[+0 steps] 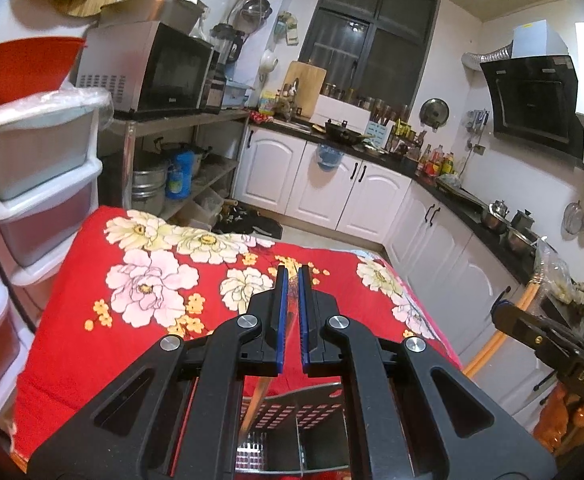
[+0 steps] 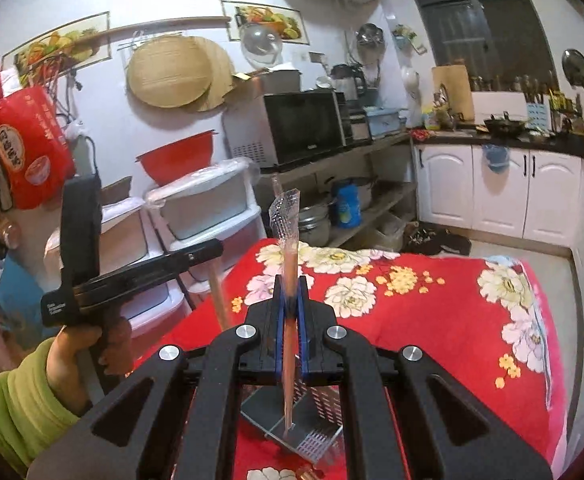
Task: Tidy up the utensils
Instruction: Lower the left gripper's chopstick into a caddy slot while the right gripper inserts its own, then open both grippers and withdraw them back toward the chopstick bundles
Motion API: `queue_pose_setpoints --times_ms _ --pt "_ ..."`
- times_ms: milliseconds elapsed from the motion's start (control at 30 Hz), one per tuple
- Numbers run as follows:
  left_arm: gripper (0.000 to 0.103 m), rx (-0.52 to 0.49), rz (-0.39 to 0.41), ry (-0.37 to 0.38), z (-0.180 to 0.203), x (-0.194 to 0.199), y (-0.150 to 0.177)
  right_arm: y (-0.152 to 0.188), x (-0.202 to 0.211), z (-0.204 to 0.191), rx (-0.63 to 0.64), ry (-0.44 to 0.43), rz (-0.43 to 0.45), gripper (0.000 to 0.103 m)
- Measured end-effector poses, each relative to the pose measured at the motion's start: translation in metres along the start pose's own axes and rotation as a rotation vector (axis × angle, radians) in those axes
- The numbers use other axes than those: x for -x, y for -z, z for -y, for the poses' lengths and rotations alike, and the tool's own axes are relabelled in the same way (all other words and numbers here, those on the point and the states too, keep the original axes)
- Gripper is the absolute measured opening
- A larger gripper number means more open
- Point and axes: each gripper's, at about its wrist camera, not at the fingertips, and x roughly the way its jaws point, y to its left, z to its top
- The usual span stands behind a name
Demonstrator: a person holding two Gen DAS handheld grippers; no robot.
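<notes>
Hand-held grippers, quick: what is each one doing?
Left hand-held gripper: nearly shut, nothing visibly held.
Right hand-held gripper: shut on an orange-handled spatula over the metal holder.

Your perforated holder (image 2: 296, 428) stood on the cloth-covered counter (image 2: 432, 320) below your right tool (image 2: 291, 292), with drawer units (image 2: 212, 220) to its left and the microwave (image 2: 292, 128) behind on a shelf (image 2: 356, 152).

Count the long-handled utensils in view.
2: an orange-handled perforated metal spatula clamped in the right hand-held gripper, and a wooden handle below the left hand-held gripper. Others may be hidden.
</notes>
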Motion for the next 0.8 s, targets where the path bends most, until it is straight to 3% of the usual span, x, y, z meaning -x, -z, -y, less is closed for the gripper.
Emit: queue_pose_setpoints --times_ms 500,667,733,800 --pt "0.002 0.016 -0.059 -0.014 -0.012 -0.002 0.03 0.048 -0.023 0.026 -0.095 0.068 -0.079 0.006" --pt "0.017 0.03 -0.068 -0.017 -0.017 0.005 0.037 0.059 -0.015 0.032 -0.116 0.089 -0.085 0.008" --pt "0.02 0.032 -0.069 -0.019 -0.017 0.008 0.04 0.063 -0.011 0.034 -0.125 0.098 -0.083 0.021" --pt "0.028 0.033 -0.069 -0.019 -0.017 0.011 0.043 0.067 -0.006 0.035 -0.13 0.109 -0.081 0.024"
